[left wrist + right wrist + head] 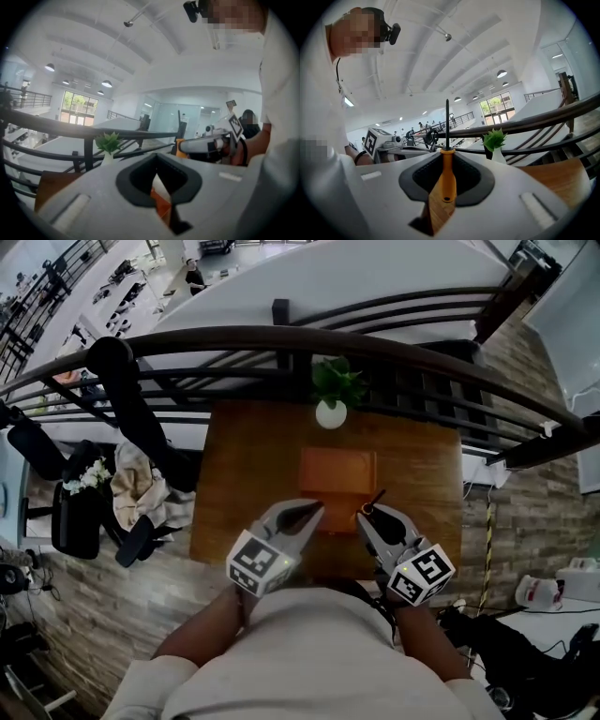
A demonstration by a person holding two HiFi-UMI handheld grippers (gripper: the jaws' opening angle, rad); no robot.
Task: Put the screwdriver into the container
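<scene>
My right gripper (366, 512) is shut on a screwdriver (448, 176) with an orange handle. Its thin black shaft (446, 122) points straight up from the jaws. The gripper hovers over the near right edge of a shallow orange container (337, 472), which lies in the middle of the wooden table (244, 456). My left gripper (314, 510) hangs over the container's near left corner, shut with nothing in it. In the left gripper view the jaws (159, 171) meet, with a strip of the orange container (161, 204) below them, and the screwdriver (181, 147) shows at the right gripper (206, 145).
A small green plant in a white vase (330, 404) stands at the table's far edge, just past the container. A dark curved railing (281, 338) runs behind the table. A chair with cloth (131, 488) stands left of the table, and cables and bags lie on the floor at right.
</scene>
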